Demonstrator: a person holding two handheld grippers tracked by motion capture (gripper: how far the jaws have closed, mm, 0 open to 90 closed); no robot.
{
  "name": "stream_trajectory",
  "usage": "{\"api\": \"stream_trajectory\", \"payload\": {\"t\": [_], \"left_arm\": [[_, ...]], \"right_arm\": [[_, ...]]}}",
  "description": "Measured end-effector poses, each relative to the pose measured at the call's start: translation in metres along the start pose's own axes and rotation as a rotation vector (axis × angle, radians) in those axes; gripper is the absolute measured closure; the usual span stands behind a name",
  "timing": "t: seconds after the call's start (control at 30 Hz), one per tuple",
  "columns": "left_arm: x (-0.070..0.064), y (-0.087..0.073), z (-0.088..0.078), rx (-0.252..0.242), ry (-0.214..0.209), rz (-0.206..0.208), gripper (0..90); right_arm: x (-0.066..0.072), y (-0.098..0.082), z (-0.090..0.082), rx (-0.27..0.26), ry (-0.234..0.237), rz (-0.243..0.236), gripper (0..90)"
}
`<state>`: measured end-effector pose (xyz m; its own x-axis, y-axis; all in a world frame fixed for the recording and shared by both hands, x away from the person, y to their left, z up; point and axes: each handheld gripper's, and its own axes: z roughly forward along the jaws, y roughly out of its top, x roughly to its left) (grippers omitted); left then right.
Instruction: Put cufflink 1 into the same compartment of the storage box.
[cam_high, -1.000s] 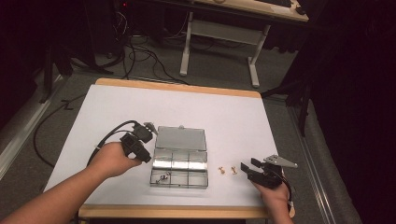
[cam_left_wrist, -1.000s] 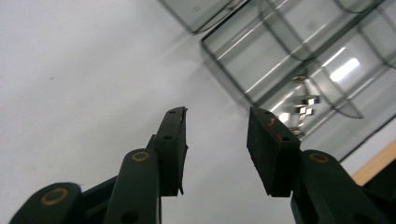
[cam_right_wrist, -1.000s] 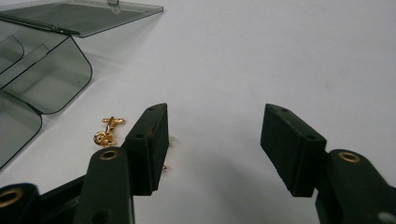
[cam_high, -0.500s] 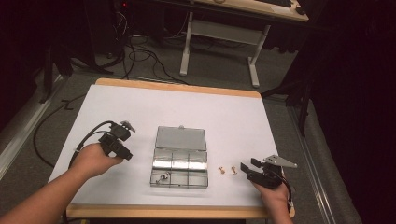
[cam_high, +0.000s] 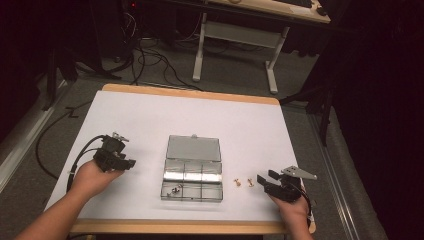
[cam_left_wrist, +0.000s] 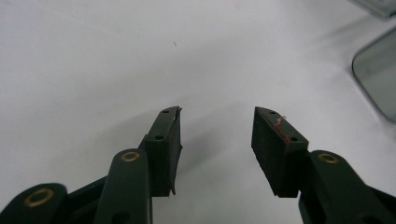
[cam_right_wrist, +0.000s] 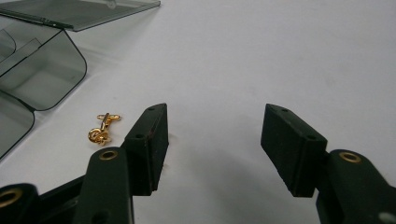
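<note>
My left tongs are showing black, ridged pads with small screw holes, brass rivets on the links and a red scuff on one pad. A black cable is looping off them. My right tongs are wearing a grey three-cornered plate. My forearms are bare.

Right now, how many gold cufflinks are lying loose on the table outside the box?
2. One cufflink lies just right of the open box; the other cufflink lies beside it, nearer the right tongs.
</note>
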<state>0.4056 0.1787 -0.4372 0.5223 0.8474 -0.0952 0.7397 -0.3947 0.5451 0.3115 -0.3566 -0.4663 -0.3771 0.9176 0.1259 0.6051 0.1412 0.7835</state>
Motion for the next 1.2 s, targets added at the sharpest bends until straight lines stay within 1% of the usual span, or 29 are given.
{"api": "stream_trajectory", "payload": {"t": [0.03,0.1,0.2,0.23,0.3,0.33,0.37,0.4,0.47,0.5,0.53,0.6,0.63,0.7,0.73,0.8,0.83,0.87,0.97,1.0,1.07,1.17,1.2], "left_arm": [[0.001,-0.002,0.0,-0.028,0.007,-0.002,52.9],[0.002,-0.006,0.002,-0.078,0.03,0.012,52.2],[0.001,-0.015,0.008,-0.158,0.046,0.017,51.0],[0.001,-0.019,0.009,-0.195,0.056,0.036,50.7],[0.001,-0.025,0.012,-0.255,0.085,0.049,50.1],[0.002,-0.029,0.014,-0.278,0.075,0.044,50.2],[0.003,-0.032,0.016,-0.298,0.06,0.029,50.4],[0.004,-0.035,0.018,-0.318,0.047,0.016,50.9],[0.004,-0.043,0.021,-0.361,0.047,0.013,51.0],[0.002,-0.046,0.023,-0.38,0.059,0.01,51.0],[0.001,-0.049,0.023,-0.392,0.085,0.006,50.9],[0.0,-0.051,0.021,-0.424,0.098,0.013,51.1],[-0.002,-0.052,0.021,-0.428,0.102,0.027,50.9],[-0.004,-0.052,0.022,-0.415,0.1,0.056,46.9],[-0.005,-0.052,0.022,-0.417,0.097,0.061,44.6],[-0.006,-0.052,0.022,-0.413,0.089,0.079,43.7],[-0.006,-0.052,0.022,-0.41,0.081,0.086,43.4],[-0.006,-0.052,0.022,-0.401,0.071,0.091,42.2],[-0.005,-0.052,0.023,-0.398,0.055,0.083,41.0],[-0.004,-0.052,0.022,-0.394,0.05,0.083,40.5],[-0.005,-0.052,0.023,-0.386,0.057,0.087,39.3],[-0.005,-0.051,0.023,-0.382,0.071,0.077,38.3],[-0.004,-0.051,0.023,-0.382,0.067,0.073,37.9]], "right_arm": [[0.001,0.0,0.0,0.001,0.0,0.003,42.0],[0.001,0.0,0.0,-0.002,0.003,-0.002,42.1],[0.001,0.0,0.001,-0.002,0.003,-0.001,42.2],[0.0,0.0,0.001,-0.002,0.002,-0.003,42.3],[-0.001,0.0,0.002,-0.002,0.005,0.001,42.5],[-0.001,-0.001,0.002,0.001,0.007,0.002,42.8],[-0.003,-0.001,0.003,0.002,0.008,-0.003,42.9],[-0.003,-0.001,0.004,0.008,0.01,0.009,43.0],[-0.004,-0.001,0.004,0.011,0.009,0.019,42.2],[-0.003,-0.001,0.004,0.01,0.0,0.022,40.1],[-0.003,-0.001,0.004,0.006,-0.019,0.03,39.0],[-0.001,0.002,0.003,-0.005,-0.051,0.033,38.3],[0.001,0.003,0.002,-0.006,-0.061,0.03,38.5],[0.003,0.005,0.004,-0.007,-0.075,0.028,38.8],[0.005,0.007,0.006,0.002,-0.079,0.03,39.4],[0.007,0.009,0.008,0.015,-0.084,0.026,41.0],[0.009,0.011,0.008,0.02,-0.082,0.028,41.8],[0.009,0.012,0.008,0.029,-0.08,0.019,42.2],[0.012,0.014,0.013,0.063,-0.074,0.013,42.8],[0.012,0.014,0.014,0.073,-0.079,0.017,43.1],[0.013,0.016,0.015,0.084,-0.084,0.023,44.7],[0.014,0.019,0.014,0.107,-0.102,0.009,45.3],[0.014,0.021,0.013,0.114,-0.105,0.005,45.9]]}}
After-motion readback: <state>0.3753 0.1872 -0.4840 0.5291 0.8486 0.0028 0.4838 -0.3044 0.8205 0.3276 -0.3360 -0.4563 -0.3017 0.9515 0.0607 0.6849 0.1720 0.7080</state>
